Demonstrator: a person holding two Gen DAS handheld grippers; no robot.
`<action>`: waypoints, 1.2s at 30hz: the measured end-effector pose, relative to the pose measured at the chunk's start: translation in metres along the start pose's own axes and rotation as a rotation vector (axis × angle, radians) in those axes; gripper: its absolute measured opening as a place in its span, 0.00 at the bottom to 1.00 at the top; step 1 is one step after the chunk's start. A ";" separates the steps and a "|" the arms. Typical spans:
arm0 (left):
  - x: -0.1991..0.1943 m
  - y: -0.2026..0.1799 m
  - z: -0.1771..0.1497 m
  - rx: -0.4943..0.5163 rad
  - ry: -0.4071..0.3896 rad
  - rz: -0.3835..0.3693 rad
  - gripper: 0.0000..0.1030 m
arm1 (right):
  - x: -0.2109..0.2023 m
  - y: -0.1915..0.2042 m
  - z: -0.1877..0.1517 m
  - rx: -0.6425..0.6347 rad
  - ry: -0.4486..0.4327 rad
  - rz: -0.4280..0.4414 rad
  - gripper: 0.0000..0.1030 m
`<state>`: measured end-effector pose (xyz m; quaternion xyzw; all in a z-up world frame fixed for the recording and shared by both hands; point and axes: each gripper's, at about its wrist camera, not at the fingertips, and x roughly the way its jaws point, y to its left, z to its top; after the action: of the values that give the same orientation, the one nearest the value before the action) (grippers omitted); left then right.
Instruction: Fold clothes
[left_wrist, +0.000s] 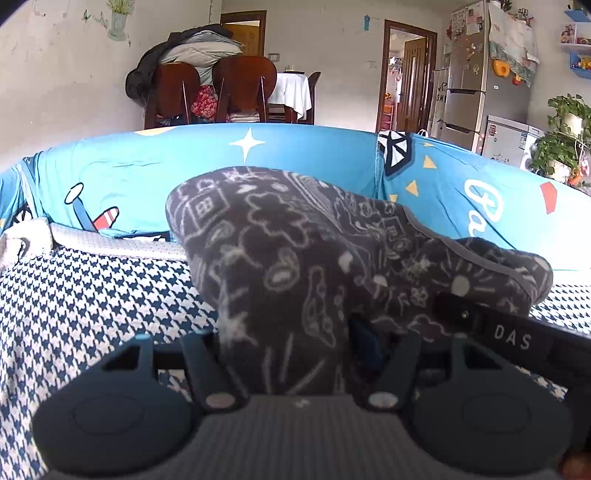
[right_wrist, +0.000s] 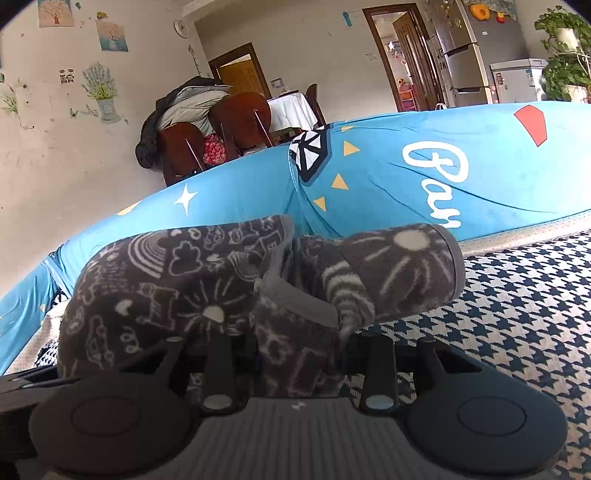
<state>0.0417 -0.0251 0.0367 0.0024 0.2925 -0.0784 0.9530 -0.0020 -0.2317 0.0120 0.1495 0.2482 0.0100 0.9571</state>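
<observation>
A dark grey fleece garment (left_wrist: 295, 258) with white doodle prints is bunched up over the houndstooth-covered surface (left_wrist: 74, 295). My left gripper (left_wrist: 295, 354) is shut on a thick fold of it, and the cloth drapes over both fingers. In the right wrist view the same garment (right_wrist: 184, 280) fills the middle, its grey-trimmed hem (right_wrist: 295, 299) folded across. My right gripper (right_wrist: 295, 354) is shut on another bunch of that cloth. At the right of the left wrist view, part of the other gripper (left_wrist: 517, 339) shows under the garment.
A blue cartoon-print cushion (left_wrist: 258, 162) runs along the far edge of the houndstooth cover (right_wrist: 517, 314). Beyond stand wooden chairs (left_wrist: 207, 92) piled with clothes, a fridge (left_wrist: 476, 74) and potted plants (left_wrist: 565, 140).
</observation>
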 end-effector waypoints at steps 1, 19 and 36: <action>0.005 0.001 0.001 0.005 -0.003 0.000 0.59 | 0.004 -0.001 0.000 0.005 -0.001 -0.001 0.35; 0.073 0.026 0.005 -0.095 0.100 -0.031 0.88 | 0.042 -0.038 -0.005 0.101 0.082 -0.051 0.54; 0.041 0.076 0.025 -0.305 0.023 0.045 0.94 | -0.027 -0.037 0.018 0.017 -0.087 -0.067 0.50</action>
<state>0.1006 0.0427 0.0317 -0.1348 0.3120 -0.0115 0.9404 -0.0189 -0.2748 0.0286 0.1493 0.2111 -0.0308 0.9655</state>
